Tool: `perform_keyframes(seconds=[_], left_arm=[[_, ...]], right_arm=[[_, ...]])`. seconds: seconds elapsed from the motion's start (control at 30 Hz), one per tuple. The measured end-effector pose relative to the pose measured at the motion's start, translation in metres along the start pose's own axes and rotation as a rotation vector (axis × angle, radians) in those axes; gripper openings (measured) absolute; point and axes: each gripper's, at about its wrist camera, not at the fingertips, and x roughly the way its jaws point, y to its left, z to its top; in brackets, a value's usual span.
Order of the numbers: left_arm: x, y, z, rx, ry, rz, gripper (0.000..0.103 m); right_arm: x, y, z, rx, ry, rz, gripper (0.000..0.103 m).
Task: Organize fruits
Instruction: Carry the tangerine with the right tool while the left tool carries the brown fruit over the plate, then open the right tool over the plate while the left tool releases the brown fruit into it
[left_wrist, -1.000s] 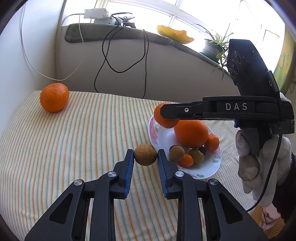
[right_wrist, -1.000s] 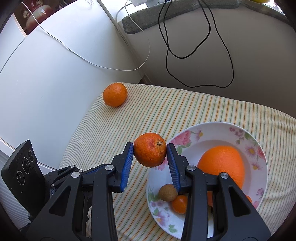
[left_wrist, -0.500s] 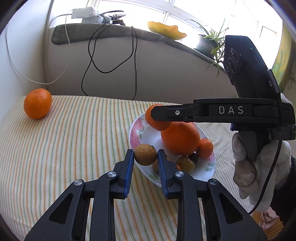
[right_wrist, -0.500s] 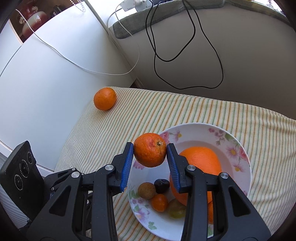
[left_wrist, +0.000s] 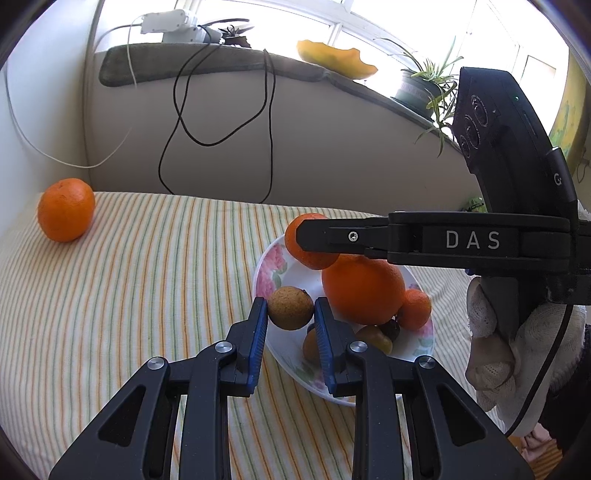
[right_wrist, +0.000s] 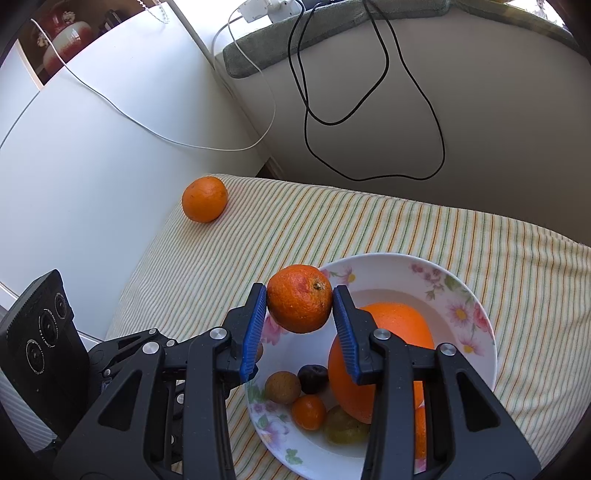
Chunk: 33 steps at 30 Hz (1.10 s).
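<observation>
The left hand-held gripper (left_wrist: 290, 320) is squeezing a small brown fruit (left_wrist: 290, 307) between its blue pads, holding it in the air over the near rim of the flowered plate (left_wrist: 266, 266). The right hand-held gripper (right_wrist: 300, 317) is pinching a mottled mandarin (right_wrist: 299, 308) in the same way, its fingers closed only as far as the fruit allows, hovering above the plate's left edge (right_wrist: 413, 263).

Just beyond the right hand-held gripper's fingers, a large orange (right_wrist: 399, 325) is sitting in the plate. Below its fingers, a second brown fruit (right_wrist: 282, 386), a dark round fruit (right_wrist: 313, 378), a tiny orange fruit (right_wrist: 308, 412) and a yellowish-green one (right_wrist: 343, 424), possibly a plum, are lying close together.

Far ahead and to the left of both hand-held grippers, a lone tangerine (left_wrist: 65, 209) is resting on the striped cloth (left_wrist: 147, 277) covering the worktop, well apart from the plate. A black cable (right_wrist: 373, 92) is hanging down the wall beyond.
</observation>
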Motion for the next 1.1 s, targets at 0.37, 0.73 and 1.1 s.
perform_keyframes(seconds=[0.37, 0.73, 1.1], left_arm=[[-0.001, -0.002, -0.001, 0.005, -0.009, 0.019, 0.024], [-0.005, -0.005, -0.003, 0.017, -0.017, 0.028, 0.037], [-0.018, -0.008, -0.005, 0.025, -0.035, 0.048, 0.053]], right_arm=[[0.003, 0.005, 0.000, -0.024, 0.005, -0.020, 0.039], [0.003, 0.007, -0.001, -0.017, 0.009, -0.032, 0.042], [-0.019, 0.007, -0.001, 0.011, -0.068, -0.016, 0.076]])
